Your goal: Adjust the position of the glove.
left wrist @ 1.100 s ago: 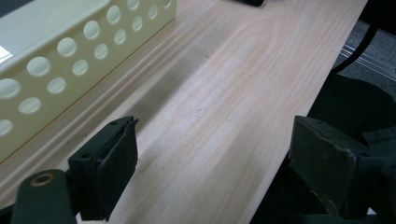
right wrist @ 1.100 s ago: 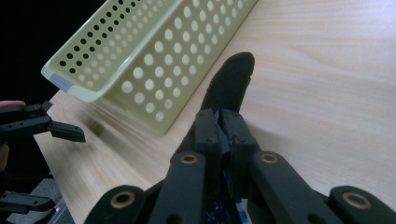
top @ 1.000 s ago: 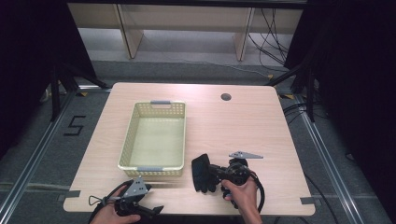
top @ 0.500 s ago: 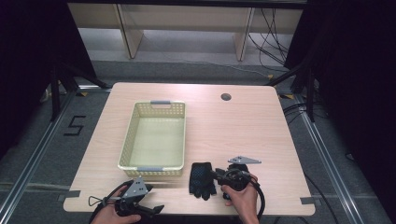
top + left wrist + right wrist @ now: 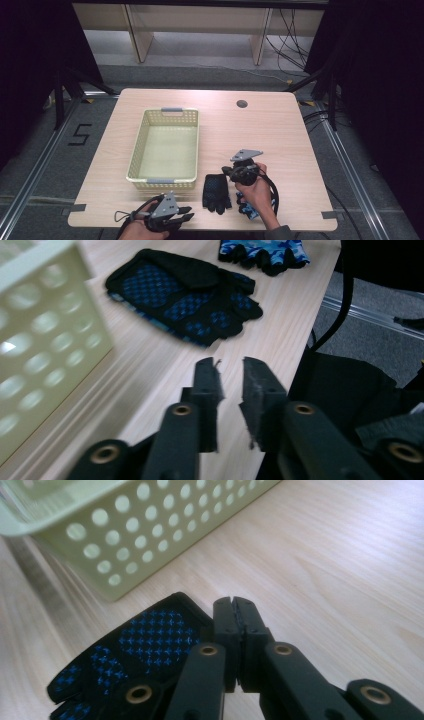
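At the table's [image 5: 280, 130] near edge my left fingers [image 5: 231, 371] have just been closing, a narrow gap left, nothing between. Just beyond, the black glove [image 5: 216, 192] lies flat by the blue glove [image 5: 248, 209]. My right fingers [image 5: 233, 611] sit pressed together, empty, beside it. Farther off stands the basket [image 5: 165, 180].

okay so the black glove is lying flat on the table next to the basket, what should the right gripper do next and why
Probably open the right gripper and lower it over the near edge of the black glove. Its jaws are shut with nothing between them, just beside the glove, which lies loose on the table in front of the empty basket. The left gripper, nearly closed on nothing, has just been closing.
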{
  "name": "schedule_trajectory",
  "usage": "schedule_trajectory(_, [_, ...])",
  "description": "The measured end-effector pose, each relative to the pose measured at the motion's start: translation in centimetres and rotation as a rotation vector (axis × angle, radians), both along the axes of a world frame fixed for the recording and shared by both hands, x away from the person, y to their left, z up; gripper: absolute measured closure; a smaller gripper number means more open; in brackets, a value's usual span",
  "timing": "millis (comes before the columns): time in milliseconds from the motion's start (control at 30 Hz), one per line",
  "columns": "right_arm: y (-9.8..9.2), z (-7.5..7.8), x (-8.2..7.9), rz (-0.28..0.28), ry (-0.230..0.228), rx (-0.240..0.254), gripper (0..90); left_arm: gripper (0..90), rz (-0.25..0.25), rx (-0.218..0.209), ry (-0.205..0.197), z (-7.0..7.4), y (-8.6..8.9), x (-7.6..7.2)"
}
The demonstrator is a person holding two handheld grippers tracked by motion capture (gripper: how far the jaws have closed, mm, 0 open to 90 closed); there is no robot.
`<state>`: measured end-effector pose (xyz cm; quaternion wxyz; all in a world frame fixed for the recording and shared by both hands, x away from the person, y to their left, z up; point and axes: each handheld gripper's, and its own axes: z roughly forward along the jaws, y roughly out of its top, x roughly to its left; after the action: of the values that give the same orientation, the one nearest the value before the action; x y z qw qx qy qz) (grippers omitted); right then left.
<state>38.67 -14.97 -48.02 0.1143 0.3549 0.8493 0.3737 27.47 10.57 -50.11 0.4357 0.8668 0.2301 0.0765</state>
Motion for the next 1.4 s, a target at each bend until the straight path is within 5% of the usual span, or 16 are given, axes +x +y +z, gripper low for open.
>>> schedule_trajectory(100, [1.1,-0.5,0.6,0.048,0.033,-0.063,90.0,85.2,0.004,0.0,0.006,-0.1,-1.4,0.8])
schedule_trajectory(300, [1.7,-1.1,0.8,0.071,0.033,-0.072,90.0,88.8,0.007,-0.008,-0.025,0.1,-3.9,2.0])
schedule_trajectory(500, [1.6,-1.9,1.2,0.102,0.046,-0.086,90.0,88.8,-0.024,0.077,-0.024,-1.1,-5.6,2.7])
schedule_trajectory(733, [1.2,-2.0,1.1,0.095,0.043,-0.121,90.0,88.4,-0.003,0.1,-0.031,-1.4,-5.1,3.0])
schedule_trajectory(800, [1.1,-1.8,0.4,0.026,0.079,-0.12,90.0,88.2,-0.002,0.125,-0.052,-1.3,-4.6,3.1])
schedule_trajectory(867, [0.5,-1.7,0.0,0.015,0.103,-0.116,90.0,87.5,0.007,0.133,-0.056,-1.2,-4.4,3.1])
schedule_trajectory(933, [-0.1,-1.8,-0.5,0.014,0.096,-0.107,90.0,87.2,0.006,0.127,-0.04,-1.2,-4.2,3.2])
schedule_trajectory(1333, [-1.8,-1.7,-2.5,-0.028,0.119,-0.104,89.1,85.2,0.014,0.164,-0.086,-1.1,-4.8,3.8])
schedule_trajectory(1400, [-2.1,-1.7,-2.5,-0.025,0.111,-0.105,88.6,85.1,0.026,0.141,-0.067,-1.2,-4.9,3.8])
